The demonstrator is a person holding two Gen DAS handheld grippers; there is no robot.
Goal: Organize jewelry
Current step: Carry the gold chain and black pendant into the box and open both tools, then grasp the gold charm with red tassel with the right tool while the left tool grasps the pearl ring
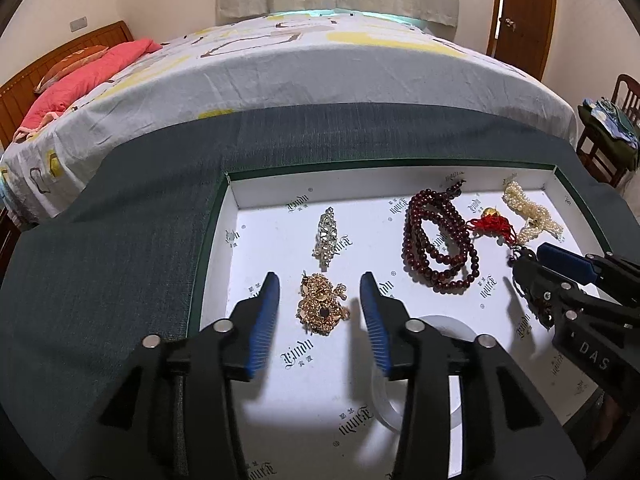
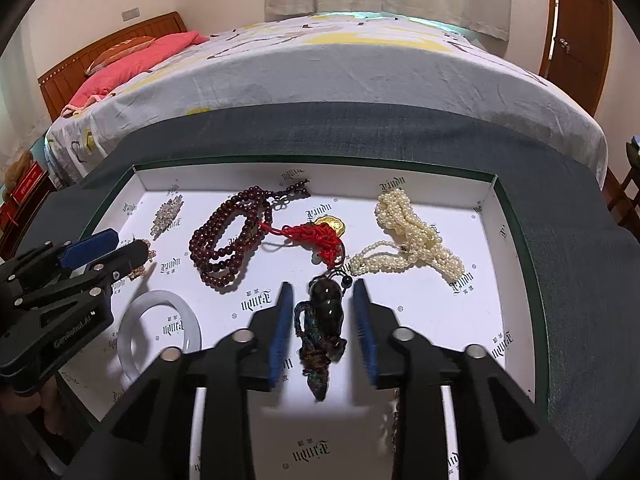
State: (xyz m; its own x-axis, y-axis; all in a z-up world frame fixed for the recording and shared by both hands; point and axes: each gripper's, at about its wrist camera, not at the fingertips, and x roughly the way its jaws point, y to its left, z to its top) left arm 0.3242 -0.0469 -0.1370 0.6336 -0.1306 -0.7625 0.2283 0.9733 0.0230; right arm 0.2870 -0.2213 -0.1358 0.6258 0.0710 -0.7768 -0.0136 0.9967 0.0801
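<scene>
A white printed tray [image 1: 234,200] [image 2: 486,196] with a green rim holds the jewelry. My left gripper [image 1: 319,280] is open, and a gold brooch [image 1: 322,308] lies between its blue pads [image 1: 264,312] without touching them. My right gripper [image 2: 322,284] is open too, straddling a dark stone pendant [image 2: 326,300] with a braided cord. In the tray also lie a silver brooch [image 1: 326,236], dark red beads [image 2: 228,240], a red knot with a gold coin [image 2: 320,234], pearl strands [image 2: 408,236] and a white bangle [image 2: 160,332]. Each gripper shows in the other's view, the right gripper [image 1: 528,254] and the left gripper [image 2: 130,242].
The tray rests on a dark green cloth [image 1: 120,240] spread at the foot of a bed [image 1: 320,68] with a pink pillow [image 1: 80,80]. A wooden chair with clothes [image 1: 608,136] stands at the right, and a door [image 1: 524,8] behind it.
</scene>
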